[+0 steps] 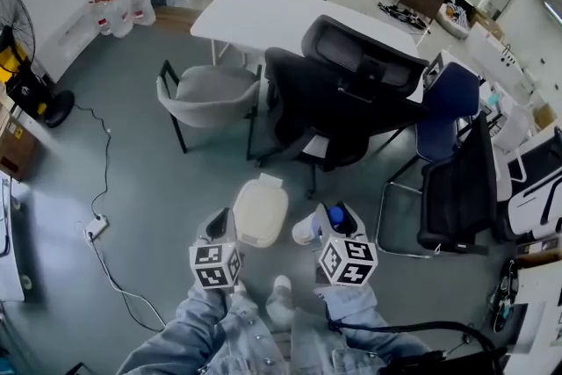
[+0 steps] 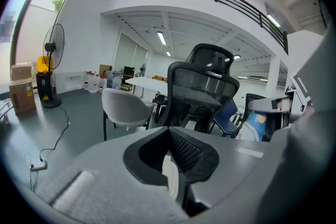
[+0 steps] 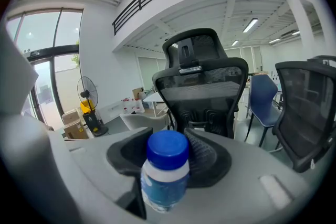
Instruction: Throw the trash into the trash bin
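Observation:
A cream trash bin (image 1: 260, 212) with a closed lid stands on the grey floor just ahead of me, between the two grippers. My right gripper (image 1: 332, 222) hangs just right of it, shut on a small bottle (image 3: 165, 176) with a blue cap (image 1: 335, 216) and a blue-and-white label. The bottle stands between the black pads with its cap toward the camera, and it shows again at the right edge of the left gripper view (image 2: 257, 126). My left gripper (image 1: 219, 228) hangs just left of the bin, shut and holding nothing. Only a cream sliver (image 2: 169, 178) shows through the slit between its pads.
Two black mesh office chairs (image 1: 338, 97) stand right behind the bin, a grey shell chair (image 1: 209, 94) to their left and a blue chair (image 1: 450, 97) to their right. A white table (image 1: 263, 13) lies farther back. A cable and power strip (image 1: 95, 228) run along the floor at left.

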{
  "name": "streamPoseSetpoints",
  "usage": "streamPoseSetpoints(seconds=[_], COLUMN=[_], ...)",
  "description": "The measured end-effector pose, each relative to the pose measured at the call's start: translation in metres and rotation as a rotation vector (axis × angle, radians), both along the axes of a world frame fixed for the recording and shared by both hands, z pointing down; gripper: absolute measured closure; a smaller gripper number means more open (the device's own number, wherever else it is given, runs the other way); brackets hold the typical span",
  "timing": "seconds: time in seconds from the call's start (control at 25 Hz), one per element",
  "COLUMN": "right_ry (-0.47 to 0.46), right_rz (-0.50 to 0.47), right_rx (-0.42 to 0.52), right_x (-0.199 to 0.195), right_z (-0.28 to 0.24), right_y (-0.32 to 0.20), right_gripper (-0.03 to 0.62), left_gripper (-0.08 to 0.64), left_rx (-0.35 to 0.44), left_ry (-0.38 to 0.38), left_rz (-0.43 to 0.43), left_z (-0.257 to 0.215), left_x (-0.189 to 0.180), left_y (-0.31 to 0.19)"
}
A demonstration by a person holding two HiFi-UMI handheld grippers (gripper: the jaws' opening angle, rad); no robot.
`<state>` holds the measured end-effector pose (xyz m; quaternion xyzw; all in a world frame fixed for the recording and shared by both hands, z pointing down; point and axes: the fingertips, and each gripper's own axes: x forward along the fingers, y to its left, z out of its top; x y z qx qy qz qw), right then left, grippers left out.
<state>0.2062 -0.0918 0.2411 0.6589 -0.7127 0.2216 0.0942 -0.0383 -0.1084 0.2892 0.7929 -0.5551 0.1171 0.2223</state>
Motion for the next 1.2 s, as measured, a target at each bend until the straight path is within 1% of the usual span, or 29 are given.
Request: streamPoseSetpoints(seconds=[0.2,0.32,0.4,0.52,0.8,1.0,1.2], right_ry=[0.036,0.053,0.052,0.032,0.038,0.086,0.100], right_rz=[-0.015,-0.029,-0.034,-0.015,0.014,-0.014,-0.021], right_rx=[-0.018,-0.035,-0.059,-0.102,-0.224,-0.252,-0.286], right_x=[-0.006,-0.010,-0.012,-0.008,0.006,0.008,0.011], right_z=[0.026,0.054,0.081,0.126,0.228,0.292,0.328], right_y=[-0.007,-0.011,-0.014,-0.013,0.012,0.021,0.031], right_gripper=[0.400,0.400,0.400,0.400,0.400,0.400,0.400], left_gripper=[0.552,0.552,0.552,0.552,0.552,0.552,0.552], left_rx=[-0.057,-0.096,-0.120,-0.153,-0.265,-0.292,-0.311], left_ry=[0.005,0.000,-0.010,-0.026,-0.035,-0.042,-0.047], left_rz=[-0.002,-0.010,-0.013,-0.008,0.015,0.027,0.024], left_z=[0.041,0.070,0.091,0.127,0.226,0.301,0.337], left_x=[-0.003,-0.007,-0.009,-0.010,-0.001,0.009,0.009], left_y=[0.007,0.010,0.011,0.013,0.034,0.034,0.042])
